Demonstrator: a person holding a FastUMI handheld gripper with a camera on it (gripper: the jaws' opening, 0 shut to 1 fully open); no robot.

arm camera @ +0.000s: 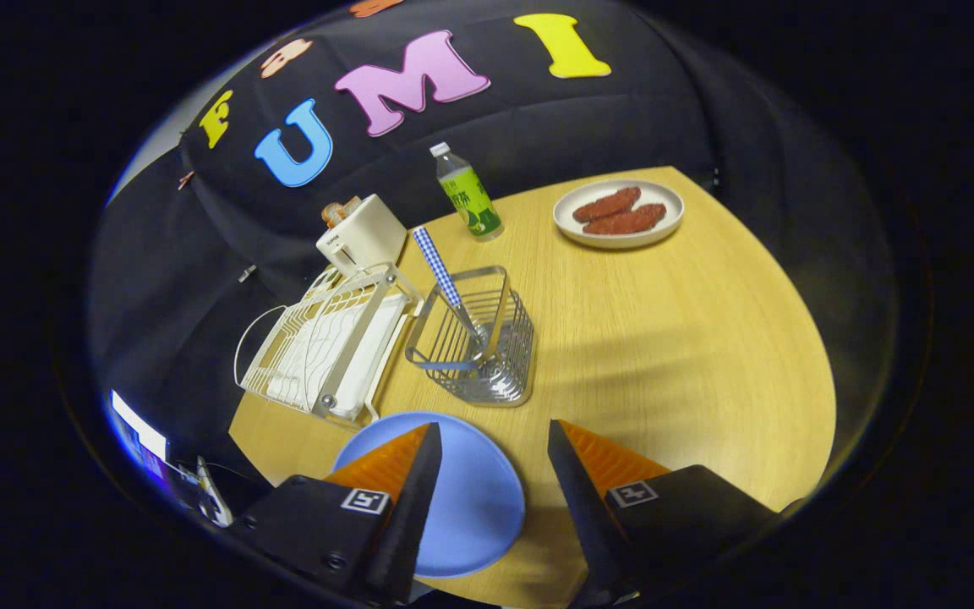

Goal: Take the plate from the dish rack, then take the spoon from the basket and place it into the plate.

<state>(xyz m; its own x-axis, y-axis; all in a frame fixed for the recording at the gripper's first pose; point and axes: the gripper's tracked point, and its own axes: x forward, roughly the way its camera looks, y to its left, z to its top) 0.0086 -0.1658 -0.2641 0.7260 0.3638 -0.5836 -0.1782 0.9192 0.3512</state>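
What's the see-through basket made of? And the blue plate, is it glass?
The basket looks like shiny metal wire: thin silvery bars with gaps between them. The blue plate looks like plastic rather than glass: solid, dull, even colour, though I can't be sure. It lies on the table under the open claw, whose fingers hold nothing.

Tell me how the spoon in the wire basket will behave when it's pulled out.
The spoon looks thin and stiff, probably light. It leans on the wire basket rim, so it may tip the basket. The hand-held gripper is open over the blue plate.
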